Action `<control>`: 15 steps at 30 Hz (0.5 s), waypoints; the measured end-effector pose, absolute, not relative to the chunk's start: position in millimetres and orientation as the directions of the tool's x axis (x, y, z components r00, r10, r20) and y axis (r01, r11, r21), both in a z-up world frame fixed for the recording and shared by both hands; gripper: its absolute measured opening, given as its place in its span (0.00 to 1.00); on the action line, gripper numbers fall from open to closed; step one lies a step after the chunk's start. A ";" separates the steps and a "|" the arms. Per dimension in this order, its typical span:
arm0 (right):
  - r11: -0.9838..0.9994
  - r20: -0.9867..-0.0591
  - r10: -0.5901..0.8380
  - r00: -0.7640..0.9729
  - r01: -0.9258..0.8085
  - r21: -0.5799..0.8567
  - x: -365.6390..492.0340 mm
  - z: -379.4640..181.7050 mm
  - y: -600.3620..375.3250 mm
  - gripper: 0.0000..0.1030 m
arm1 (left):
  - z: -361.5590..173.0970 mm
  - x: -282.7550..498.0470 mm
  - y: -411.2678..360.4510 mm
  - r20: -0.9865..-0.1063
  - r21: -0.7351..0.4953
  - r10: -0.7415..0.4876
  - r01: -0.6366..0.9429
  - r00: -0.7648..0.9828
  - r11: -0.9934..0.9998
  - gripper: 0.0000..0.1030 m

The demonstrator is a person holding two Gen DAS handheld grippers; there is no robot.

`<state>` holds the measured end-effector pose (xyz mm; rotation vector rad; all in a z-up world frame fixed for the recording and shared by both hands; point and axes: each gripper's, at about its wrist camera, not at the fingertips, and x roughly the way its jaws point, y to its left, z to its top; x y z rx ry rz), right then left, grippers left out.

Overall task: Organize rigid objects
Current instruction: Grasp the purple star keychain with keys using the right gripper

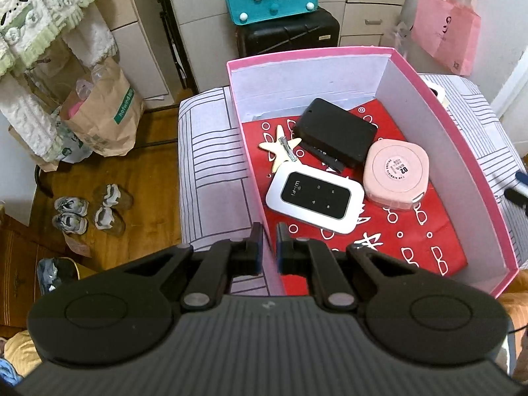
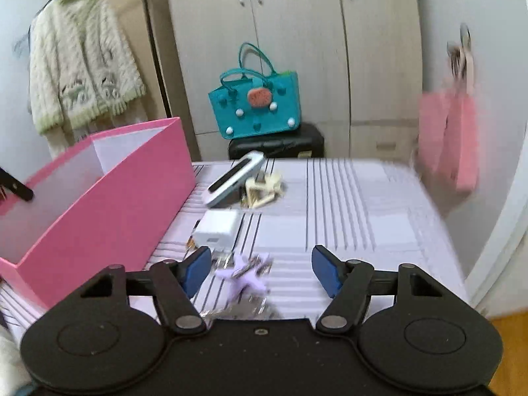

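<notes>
An open pink box [image 1: 313, 53] stands on the striped bed cover [image 1: 211, 151], lined with red paper. Inside lie a white wifi device [image 1: 315, 198], a black case [image 1: 336, 132], a round pink case [image 1: 396, 175] and a cream star hair clip [image 1: 280, 151]. My left gripper [image 1: 270, 241] is shut on the box's near left wall, one finger on each side. My right gripper [image 2: 260, 270] hangs open over the cover, to the right of the pink box [image 2: 115, 204]. Blurred below its fingers lies a purple star clip [image 2: 244, 274]. Farther off are a white charger [image 2: 216, 227], a white device [image 2: 234, 178] and beige clips [image 2: 264, 188].
A teal bag [image 2: 254, 109] sits on a black suitcase [image 2: 277, 143] before the wardrobe. A pink bag [image 2: 452, 138] hangs at the right. Paper bags [image 1: 105, 112] and slippers [image 1: 89, 211] are on the wood floor to the left of the bed.
</notes>
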<state>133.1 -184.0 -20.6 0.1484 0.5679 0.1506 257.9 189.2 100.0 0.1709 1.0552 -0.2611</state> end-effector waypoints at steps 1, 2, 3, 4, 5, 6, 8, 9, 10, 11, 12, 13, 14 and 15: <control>0.974 -0.529 0.200 0.824 -0.110 0.197 132.0 -23.7 -185.1 0.63 | 100.0 257.2 188.2 -0.873 0.019 -0.128 0.295 0.471 0.955 0.06; 0.973 -0.538 0.208 0.817 -0.115 0.202 131.7 -27.2 -185.1 0.60 | 99.7 256.7 188.0 -0.871 0.019 -0.129 0.294 0.474 0.956 0.06; 0.973 -0.548 0.205 0.811 -0.111 0.200 130.9 -31.2 -183.8 0.54 | 99.5 255.8 187.8 -0.869 0.021 -0.128 0.295 0.478 0.955 0.06; 0.976 -0.559 0.196 0.805 -0.103 0.194 130.2 -33.9 -183.1 0.50 | 99.3 255.2 187.6 -0.868 0.026 -0.127 0.299 0.481 0.954 0.06; 0.977 -0.567 0.193 0.801 -0.105 0.184 126.4 -39.6 -182.4 0.45 | 99.1 254.9 188.0 -0.867 0.026 -0.128 0.300 0.482 0.954 0.06; 0.978 -0.570 0.192 0.799 -0.109 0.177 123.4 -42.5 -183.5 0.45 | 98.9 255.0 188.6 -0.866 0.022 -0.131 0.299 0.482 0.954 0.06; 0.977 -0.576 0.193 0.794 -0.103 0.185 121.4 -47.0 -185.9 0.45 | 99.2 255.3 189.4 -0.867 0.017 -0.136 0.300 0.480 0.954 0.06; 0.976 -0.577 0.199 0.792 -0.103 0.194 121.6 -48.8 -187.2 0.44 | 99.5 255.5 190.0 -0.866 0.013 -0.139 0.299 0.480 0.954 0.06; 0.975 -0.578 0.204 0.790 -0.107 0.197 123.8 -52.0 -186.3 0.44 | 99.6 255.3 190.4 -0.866 0.010 -0.142 0.301 0.480 0.953 0.07; 0.975 -0.577 0.204 0.791 -0.108 0.196 122.5 -52.9 -188.5 0.44 | 99.4 255.1 190.7 -0.865 0.009 -0.146 0.305 0.480 0.952 0.07; 0.974 -0.573 0.205 0.794 -0.106 0.201 123.5 -55.4 -188.9 0.44 | 99.4 254.7 191.2 -0.864 0.008 -0.149 0.309 0.481 0.951 0.07; 0.972 -0.572 0.206 0.794 -0.100 0.212 126.2 -58.1 -189.1 0.44 | 99.3 254.4 192.0 -0.863 0.006 -0.152 0.311 0.482 0.951 0.07; 0.972 -0.580 0.204 0.788 -0.092 0.217 128.9 -61.1 -188.7 0.44 | 99.2 253.9 192.9 -0.862 0.004 -0.155 0.312 0.483 0.950 0.07; 0.975 -0.582 0.193 0.790 -0.086 0.206 130.0 -62.6 -187.1 0.32 | 99.0 253.3 193.8 -0.860 0.002 -0.159 0.315 0.485 0.949 0.07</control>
